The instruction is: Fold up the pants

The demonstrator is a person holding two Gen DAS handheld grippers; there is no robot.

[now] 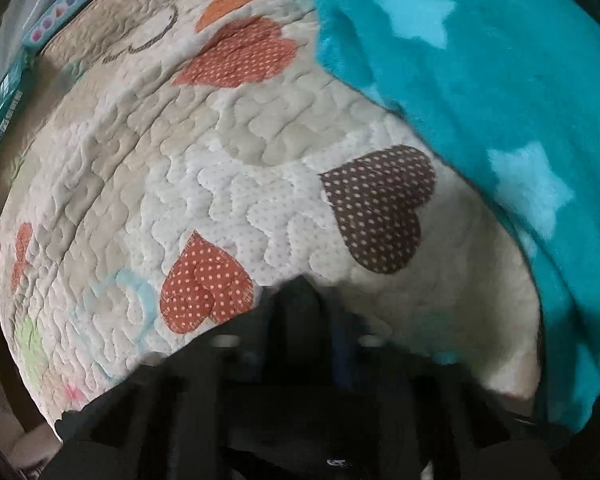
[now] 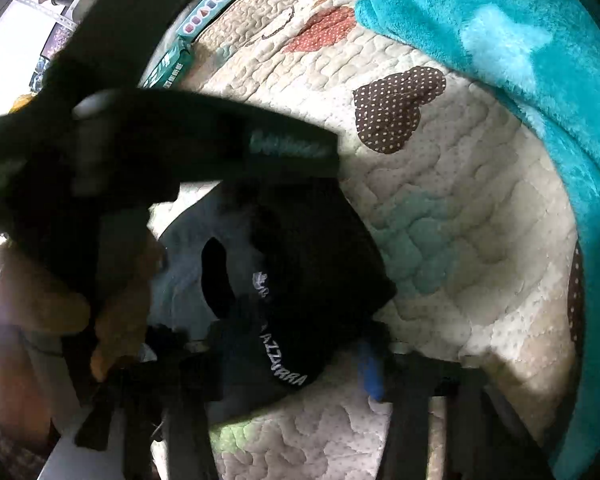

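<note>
Fabric like this is soft, light and limp. The black pants (image 2: 320,248) have no stiffness to hold a line, so they sag from wherever they are pinched and should crease readily. My judgement is that the seams, waistband or hem corners give the best hold, with both grips on one edge so the cloth hangs flat between them. A single layer taken mid-panel would only bunch. Little here is fragile; the risk is a slipped layer or a crooked fold.

On the left of the right wrist view, a person's hand (image 2: 116,312) carries the left gripper (image 1: 300,304). It points steeply down, and the cloth rises in a tent to its tip, so it appears clenched on a pinch of the pants. Blur keeps this from being certain. To the right and nearer, the right gripper (image 2: 292,364) looks to be grasping a fold that carries white lettering, with cloth filling the gap between its fingers.

The pants are dark and matte, crumpled in a heap on the near part of the bed's quilted bedspread (image 1: 220,184), which is cream with dotted heart patches. Game boxes (image 1: 72,4) line its far left edge. A teal fleece blanket (image 1: 480,80) with pale stars lies along the right, apart from the pants.
</note>
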